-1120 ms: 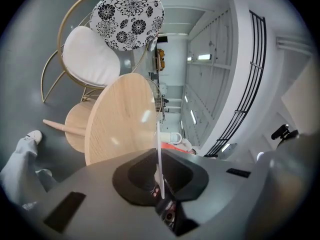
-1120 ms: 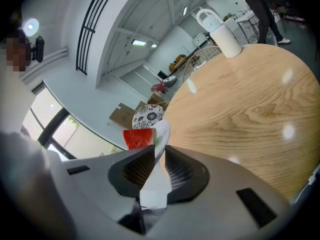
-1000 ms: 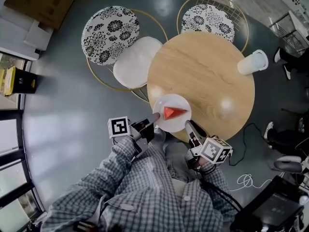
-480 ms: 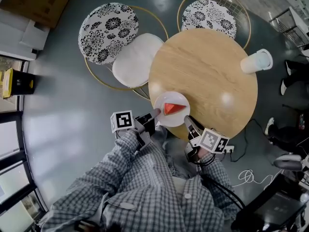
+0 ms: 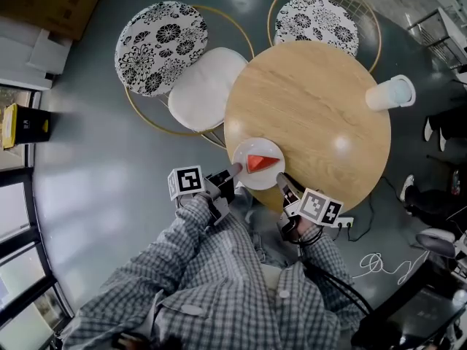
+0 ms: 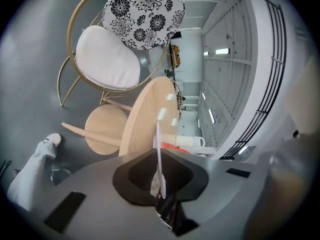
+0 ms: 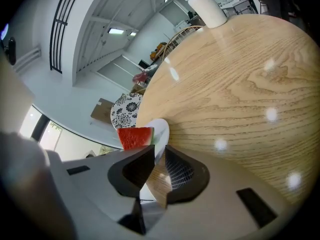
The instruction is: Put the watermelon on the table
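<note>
A red wedge of watermelon (image 5: pixel 261 162) lies on a small white plate (image 5: pixel 252 175) over the near edge of the round wooden table (image 5: pixel 314 108). My left gripper (image 5: pixel 235 170) is shut on the plate's left rim; in the left gripper view the rim (image 6: pixel 159 144) runs edge-on as a thin white line between the jaws. My right gripper (image 5: pixel 281 181) is shut on the plate's near right rim. In the right gripper view the watermelon (image 7: pixel 135 136) and plate (image 7: pixel 161 132) sit just past the jaws, low over the tabletop (image 7: pixel 240 89). Whether the plate rests on the wood I cannot tell.
A white cup (image 5: pixel 389 93) stands at the table's right edge. Two gold-framed chairs with floral cushions (image 5: pixel 157 46) (image 5: pixel 315 24) stand beyond the table, one with a white seat pad (image 5: pixel 204 90). Cables (image 5: pixel 379 265) lie on the grey floor at the right.
Both grippers and the plate with the watermelon have shifted a little farther over the table and sunk toward it. Both grips on the rim are unchanged.
</note>
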The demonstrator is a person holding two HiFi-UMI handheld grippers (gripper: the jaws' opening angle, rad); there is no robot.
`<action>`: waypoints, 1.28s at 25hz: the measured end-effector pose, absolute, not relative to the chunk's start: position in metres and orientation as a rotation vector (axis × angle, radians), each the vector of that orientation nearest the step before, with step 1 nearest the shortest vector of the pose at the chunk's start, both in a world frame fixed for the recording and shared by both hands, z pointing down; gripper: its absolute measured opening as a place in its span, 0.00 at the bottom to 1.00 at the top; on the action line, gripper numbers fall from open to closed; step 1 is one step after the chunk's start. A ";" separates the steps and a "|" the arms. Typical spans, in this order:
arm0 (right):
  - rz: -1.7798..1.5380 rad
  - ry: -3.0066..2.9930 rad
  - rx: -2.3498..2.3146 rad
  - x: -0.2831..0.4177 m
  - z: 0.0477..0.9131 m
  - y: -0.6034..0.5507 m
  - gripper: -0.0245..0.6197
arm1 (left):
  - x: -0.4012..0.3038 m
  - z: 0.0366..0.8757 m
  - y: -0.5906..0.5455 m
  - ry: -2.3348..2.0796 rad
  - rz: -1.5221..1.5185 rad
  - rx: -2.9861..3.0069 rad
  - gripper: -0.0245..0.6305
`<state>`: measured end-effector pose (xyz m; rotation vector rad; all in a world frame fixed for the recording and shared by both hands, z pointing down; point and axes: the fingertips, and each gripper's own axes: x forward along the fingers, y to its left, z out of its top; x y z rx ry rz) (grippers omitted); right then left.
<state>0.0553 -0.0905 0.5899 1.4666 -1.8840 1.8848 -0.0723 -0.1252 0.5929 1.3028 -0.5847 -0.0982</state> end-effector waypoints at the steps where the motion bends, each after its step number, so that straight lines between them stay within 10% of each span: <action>1: 1.884 -1.876 1.466 0.055 0.591 -0.091 0.15 | -0.072 0.594 -0.125 -0.587 -0.098 1.299 0.08; 16: 1.625 -1.936 1.241 0.059 0.590 -0.091 0.19 | -0.071 0.599 -0.134 -0.628 -0.069 1.315 0.07; 26: 0.118 -2.081 0.569 -0.010 0.555 -0.063 0.19 | -0.070 0.600 -0.134 -0.625 -0.070 1.303 0.07; 32: -0.179 -1.990 0.409 -0.026 0.579 -0.053 0.19 | -0.070 0.600 -0.133 -0.619 -0.073 1.301 0.07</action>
